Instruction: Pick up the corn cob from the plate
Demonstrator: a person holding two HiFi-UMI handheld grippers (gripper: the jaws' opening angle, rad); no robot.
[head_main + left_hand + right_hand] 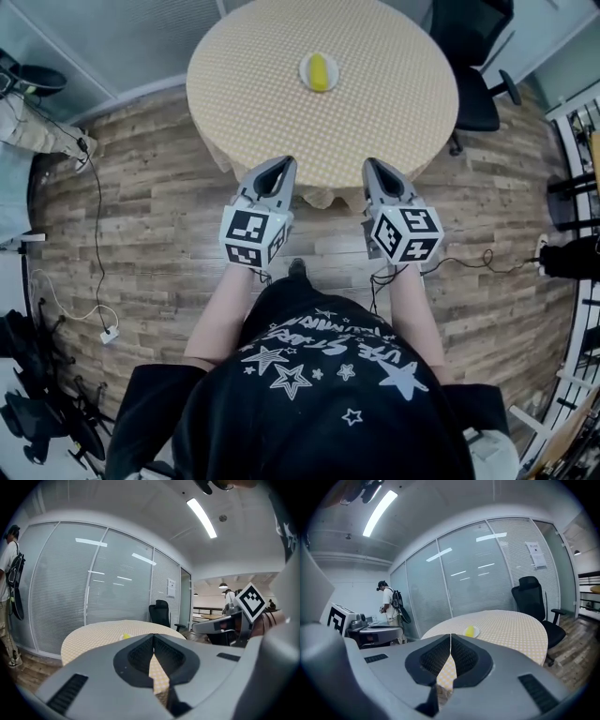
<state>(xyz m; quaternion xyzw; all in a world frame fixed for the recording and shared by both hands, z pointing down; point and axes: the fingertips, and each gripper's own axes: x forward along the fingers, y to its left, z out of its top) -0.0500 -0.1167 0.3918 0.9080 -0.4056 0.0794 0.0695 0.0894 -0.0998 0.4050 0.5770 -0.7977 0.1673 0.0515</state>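
Observation:
A yellow corn cob [320, 71] lies on a small white plate [306, 62] near the far side of a round table [394, 103] with a yellow checked cloth. Both grippers hover side by side short of the table's near edge, well apart from the plate. My left gripper [286, 161] is shut with nothing in it, and so is my right gripper [370, 162]. In the left gripper view the corn cob [125, 636] peeks just above the closed jaws. The right gripper view shows the corn cob [469, 631] on its plate [475, 631] beyond the tips.
A black office chair [475, 66] stands at the table's right side. Cables [94, 234] run over the wooden floor at the left. A person [390, 603] with a backpack stands by the glass wall, far off.

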